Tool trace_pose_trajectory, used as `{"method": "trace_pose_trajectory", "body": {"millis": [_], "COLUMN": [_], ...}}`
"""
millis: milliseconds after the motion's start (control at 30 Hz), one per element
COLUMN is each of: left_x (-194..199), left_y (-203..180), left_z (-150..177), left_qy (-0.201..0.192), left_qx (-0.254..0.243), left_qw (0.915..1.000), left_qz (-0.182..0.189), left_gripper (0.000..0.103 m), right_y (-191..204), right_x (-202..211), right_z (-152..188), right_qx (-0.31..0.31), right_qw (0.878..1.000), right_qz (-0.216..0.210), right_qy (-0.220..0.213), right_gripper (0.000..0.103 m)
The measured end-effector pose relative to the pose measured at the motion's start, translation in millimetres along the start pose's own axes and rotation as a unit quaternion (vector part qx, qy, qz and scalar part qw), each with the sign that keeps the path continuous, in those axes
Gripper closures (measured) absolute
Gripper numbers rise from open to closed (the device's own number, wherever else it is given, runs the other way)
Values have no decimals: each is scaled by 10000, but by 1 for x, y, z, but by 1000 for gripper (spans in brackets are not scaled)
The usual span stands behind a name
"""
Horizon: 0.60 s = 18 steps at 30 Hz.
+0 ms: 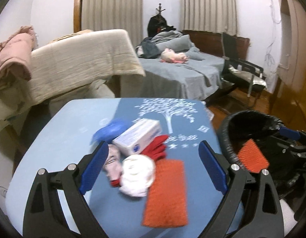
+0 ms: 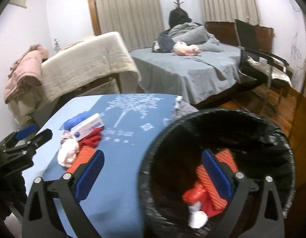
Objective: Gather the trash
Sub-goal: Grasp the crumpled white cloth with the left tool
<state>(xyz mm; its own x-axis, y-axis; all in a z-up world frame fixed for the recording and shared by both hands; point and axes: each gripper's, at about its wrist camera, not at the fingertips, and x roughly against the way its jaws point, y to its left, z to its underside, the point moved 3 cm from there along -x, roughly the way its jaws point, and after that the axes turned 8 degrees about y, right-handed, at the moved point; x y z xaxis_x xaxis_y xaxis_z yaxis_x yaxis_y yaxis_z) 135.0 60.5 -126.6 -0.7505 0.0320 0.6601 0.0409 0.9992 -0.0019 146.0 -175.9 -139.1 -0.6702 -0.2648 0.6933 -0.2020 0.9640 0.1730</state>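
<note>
A pile of trash lies on the blue table (image 1: 59, 142): a white crumpled tissue (image 1: 138, 175), an orange ribbed pad (image 1: 166, 196), a red cloth (image 1: 156, 148), a white box (image 1: 138, 136), a blue wad (image 1: 111, 130) and a pinkish scrap (image 1: 113, 163). My left gripper (image 1: 154, 166) hovers open over this pile, its pads apart from every item. My right gripper (image 2: 153, 175) is open and holds nothing, with one finger above the table edge and the other over the black-lined bin (image 2: 252, 119). Inside the bin lie an orange pad (image 2: 224, 158), red scraps (image 2: 194, 195) and a white ball (image 2: 197, 218).
The bin (image 1: 226, 138) stands right of the table. Behind the table are a cream-covered piece of furniture (image 1: 83, 59), a grey bed (image 1: 172, 73) with a pink plush toy (image 1: 173, 56), and a black chair (image 1: 240, 67) on wooden floor. A pink jacket (image 1: 12, 53) hangs at the left.
</note>
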Motion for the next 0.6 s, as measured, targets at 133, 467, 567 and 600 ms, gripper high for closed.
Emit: {"method": "trace_pose_trajectory", "body": {"millis": [133,467,567,600], "left_x": [-4,-43,-56,-61], "left_y": [19,32,34,35], "left_z": [9,25,28,29], "left_qy": [94,473,575,609], "left_qx": [136,220,242,248], "left_qw": [9998,9986,9980,9978], "left_qz": [-133,-114,-105,-103], "left_gripper": [16,30,32,32], "right_y": [23,42,45,46], "right_x": [-14,-41,-48,-50], "right_z": [1,1,0,-1], "right_qx": [192,286,321,329], "right_qw": [9997,9991,9989,9988], "right_qz": [-154,-280,-289,-292], "right_qy": [39,158,185,200], "right_gripper": [6,6,6,6]}}
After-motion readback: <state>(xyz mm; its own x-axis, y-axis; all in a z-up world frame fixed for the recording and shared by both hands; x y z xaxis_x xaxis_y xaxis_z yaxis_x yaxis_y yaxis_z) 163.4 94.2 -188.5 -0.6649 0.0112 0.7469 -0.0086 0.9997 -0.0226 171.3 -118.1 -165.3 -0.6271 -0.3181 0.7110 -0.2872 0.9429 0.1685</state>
